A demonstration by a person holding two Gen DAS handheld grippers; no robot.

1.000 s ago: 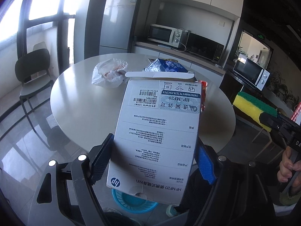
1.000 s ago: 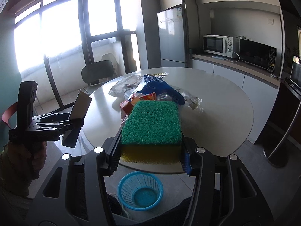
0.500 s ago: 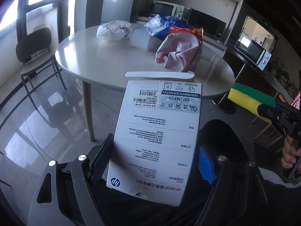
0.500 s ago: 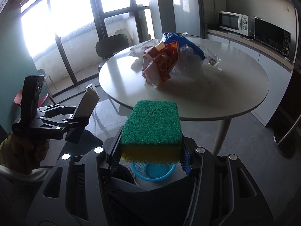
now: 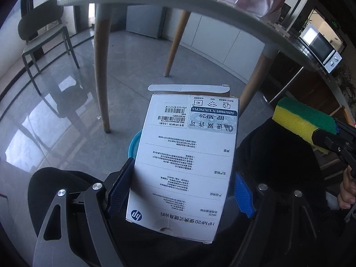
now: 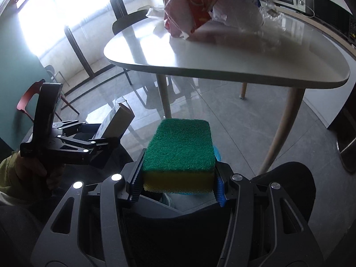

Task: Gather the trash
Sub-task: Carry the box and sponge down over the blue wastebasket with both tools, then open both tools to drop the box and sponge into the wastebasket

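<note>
Below the table [image 6: 222, 66] edge, the box [image 5: 187, 155] is clamped by the left gripper [image 5: 181, 191] and the sponge [image 6: 178, 149] by the right gripper [image 6: 176, 184]; each should be centred over the blue basket [image 5: 134, 143] before the fingers are parted.

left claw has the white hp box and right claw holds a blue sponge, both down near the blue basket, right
Not quite: the sponge in the right claw is green on yellow foam, as the right wrist view shows. The left claw does grip the white HP cardboard box, above the blue plastic basket.
</note>
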